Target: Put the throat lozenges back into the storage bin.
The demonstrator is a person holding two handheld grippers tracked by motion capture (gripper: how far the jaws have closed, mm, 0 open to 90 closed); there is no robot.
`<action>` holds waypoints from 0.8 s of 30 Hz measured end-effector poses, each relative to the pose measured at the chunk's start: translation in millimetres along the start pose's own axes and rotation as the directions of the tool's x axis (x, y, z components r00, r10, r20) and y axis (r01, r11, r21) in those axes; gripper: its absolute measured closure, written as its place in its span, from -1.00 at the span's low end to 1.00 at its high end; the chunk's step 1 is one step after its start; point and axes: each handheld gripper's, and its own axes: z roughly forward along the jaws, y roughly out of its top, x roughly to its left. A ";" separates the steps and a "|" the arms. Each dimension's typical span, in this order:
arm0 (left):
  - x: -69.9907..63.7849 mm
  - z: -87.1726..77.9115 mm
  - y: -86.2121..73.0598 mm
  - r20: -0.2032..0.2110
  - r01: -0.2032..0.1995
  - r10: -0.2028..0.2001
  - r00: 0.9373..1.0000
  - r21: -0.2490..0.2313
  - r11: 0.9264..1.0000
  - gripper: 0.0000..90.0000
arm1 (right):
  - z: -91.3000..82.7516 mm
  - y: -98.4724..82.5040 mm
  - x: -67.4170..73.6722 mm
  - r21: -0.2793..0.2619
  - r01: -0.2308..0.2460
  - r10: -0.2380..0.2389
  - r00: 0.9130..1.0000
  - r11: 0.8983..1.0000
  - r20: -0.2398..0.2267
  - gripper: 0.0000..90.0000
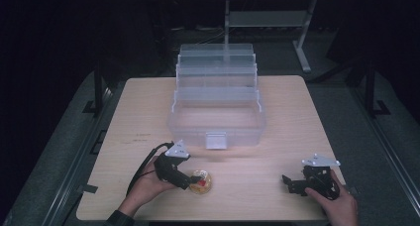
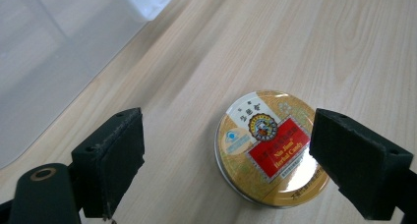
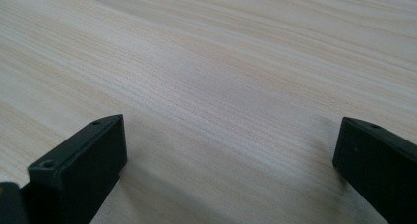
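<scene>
I see a pale wooden table [image 1: 277, 102] in a dark room, with a clear plastic tiered box [image 1: 216, 94] at twelve o'clock. My left gripper [image 2: 226, 157], jaws wide, straddles a round gold candy tin [image 2: 270, 148] ungripped at seven o'clock. My right gripper [image 3: 228, 170] gapes over bare wood at four o'clock.

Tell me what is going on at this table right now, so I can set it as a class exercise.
A person holds a hand-held gripper in each hand at a wooden table. The left hand-held gripper is open around a round gold candy tin, which lies flat near the front edge; one jaw looks close to its rim, the other stands apart. The right hand-held gripper is open over bare wood. A clear tiered plastic box stands open behind.
</scene>
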 end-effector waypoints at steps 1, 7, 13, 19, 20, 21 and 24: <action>-1.1 1.8 0.8 0.003 -0.005 0.005 1.000 0.003 1.000 -0.71 | 0.0 0.0 0.0 0.000 0.000 0.000 1.000 1.000 0.000 -1.00; -4.4 6.3 3.4 0.014 -0.011 0.011 1.000 0.007 1.000 -0.71 | 0.0 0.0 0.0 0.000 0.000 0.000 1.000 1.000 0.000 -1.00; -8.2 12.0 6.1 0.028 -0.026 0.025 0.999 0.024 0.999 -0.71 | 0.0 0.0 0.0 0.000 0.000 0.000 1.000 1.000 0.000 -1.00; -11.8 17.6 8.4 0.041 -0.041 0.039 0.998 0.040 0.998 -0.71 | 0.0 0.0 0.0 0.000 0.000 0.000 1.000 1.000 0.000 -1.00; -12.7 18.7 8.6 0.042 -0.040 0.038 0.998 0.041 0.998 -0.71 | 0.0 0.0 0.0 0.000 0.000 0.000 1.000 1.000 0.000 -1.00; -13.1 19.4 8.9 0.045 -0.046 0.044 0.998 0.045 0.998 -0.71 | 0.0 0.0 0.0 0.000 0.000 0.000 1.000 1.000 0.000 -1.00; -15.1 21.7 8.9 0.048 -0.047 0.045 0.998 0.050 0.998 -0.71 | 0.0 0.0 0.0 0.000 0.000 0.000 1.000 1.000 0.000 -1.00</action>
